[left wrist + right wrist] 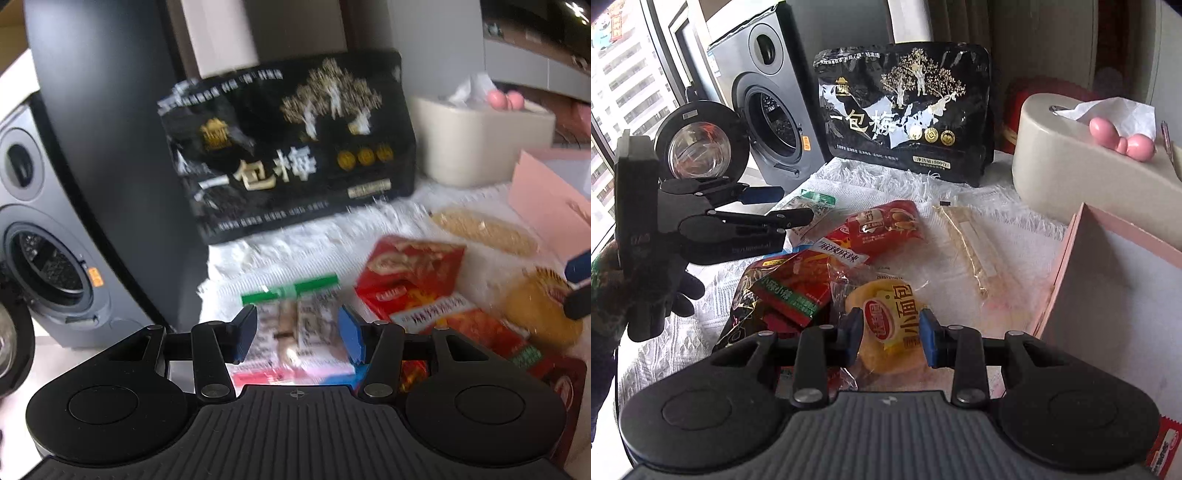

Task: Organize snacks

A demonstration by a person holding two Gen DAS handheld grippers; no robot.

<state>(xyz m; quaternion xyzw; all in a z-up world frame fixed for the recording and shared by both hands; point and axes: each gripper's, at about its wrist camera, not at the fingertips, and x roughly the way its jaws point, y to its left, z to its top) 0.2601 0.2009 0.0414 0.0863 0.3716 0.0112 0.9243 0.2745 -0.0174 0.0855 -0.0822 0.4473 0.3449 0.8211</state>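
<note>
A clear snack packet with a green top strip (291, 317) sits between the blue pads of my left gripper (298, 334) and fills the gap from pad to pad. The right wrist view shows that gripper (792, 205) turned on its side over the packet (816, 201), held by a gloved hand (653, 291). My right gripper (891, 336) is shut on a small round yellow bread in clear wrap (890, 317), at the near edge of a snack pile. The bread (539, 310) and the right gripper (578, 284) also show at the right edge of the left wrist view.
The pile holds a red packet (886, 229) and a red-and-green box (798, 288). A long clear wafer packet (967, 251) lies on the white fringed cloth (683, 332). A big black bag (905, 110) stands behind. Right: an open pink box (1108, 288) and a beige tissue box (1078, 173). Left: a grey washing machine (768, 92).
</note>
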